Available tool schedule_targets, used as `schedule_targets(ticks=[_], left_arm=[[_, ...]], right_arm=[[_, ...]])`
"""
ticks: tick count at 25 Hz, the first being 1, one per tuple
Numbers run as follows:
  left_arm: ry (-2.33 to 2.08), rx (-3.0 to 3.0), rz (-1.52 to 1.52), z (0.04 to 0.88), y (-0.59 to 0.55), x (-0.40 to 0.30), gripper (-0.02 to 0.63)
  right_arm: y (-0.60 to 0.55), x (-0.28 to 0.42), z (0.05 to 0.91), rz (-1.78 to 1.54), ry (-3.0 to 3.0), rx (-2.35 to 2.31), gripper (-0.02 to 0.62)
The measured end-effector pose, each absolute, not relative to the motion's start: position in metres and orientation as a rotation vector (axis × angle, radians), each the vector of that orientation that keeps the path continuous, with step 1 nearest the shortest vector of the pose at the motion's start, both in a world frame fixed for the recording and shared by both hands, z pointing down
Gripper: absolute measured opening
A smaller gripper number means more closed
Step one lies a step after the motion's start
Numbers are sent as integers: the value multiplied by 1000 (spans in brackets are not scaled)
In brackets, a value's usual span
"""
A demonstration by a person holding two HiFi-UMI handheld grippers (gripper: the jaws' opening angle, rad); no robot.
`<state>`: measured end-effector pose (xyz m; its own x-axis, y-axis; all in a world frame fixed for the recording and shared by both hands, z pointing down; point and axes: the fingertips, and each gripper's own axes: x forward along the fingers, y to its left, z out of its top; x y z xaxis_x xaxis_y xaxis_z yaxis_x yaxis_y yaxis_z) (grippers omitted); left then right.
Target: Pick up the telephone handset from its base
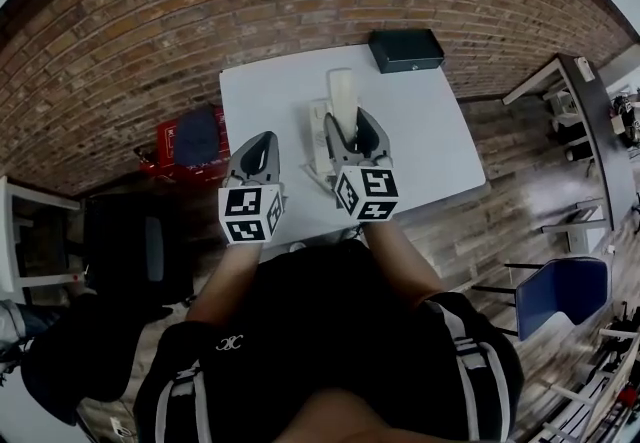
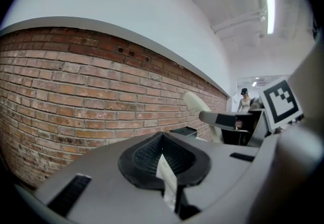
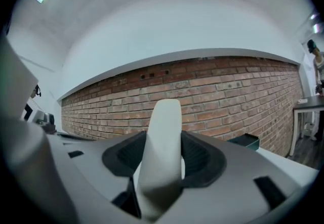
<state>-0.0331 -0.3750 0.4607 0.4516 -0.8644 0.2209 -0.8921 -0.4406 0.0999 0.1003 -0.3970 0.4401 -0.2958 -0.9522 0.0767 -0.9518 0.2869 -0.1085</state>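
A cream telephone handset (image 1: 341,91) stands up between the jaws of my right gripper (image 1: 355,131), which is shut on it above the white table (image 1: 440,141). In the right gripper view the handset (image 3: 164,152) fills the gap between the dark pads and points at the brick wall. The pale telephone base (image 1: 318,136) lies on the table just left of that gripper, partly hidden by it. My left gripper (image 1: 255,159) hovers at the table's front left, jaws shut with nothing held (image 2: 164,167). In the left gripper view the handset (image 2: 200,104) shows off to the right.
A black box (image 1: 405,49) sits at the table's far right corner, against the brick wall. A red crate (image 1: 185,141) stands on the floor left of the table, a black chair (image 1: 130,251) nearer me on the left, a blue chair (image 1: 560,291) at right.
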Motion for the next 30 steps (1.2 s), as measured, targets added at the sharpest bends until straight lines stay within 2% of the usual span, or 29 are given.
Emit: schedule_targets(ticks=[30], left_arm=[[-1481,2557,194,455,-362,-12,2]], right_arm=[[-360,133,445,-233,2446,-1944,201]])
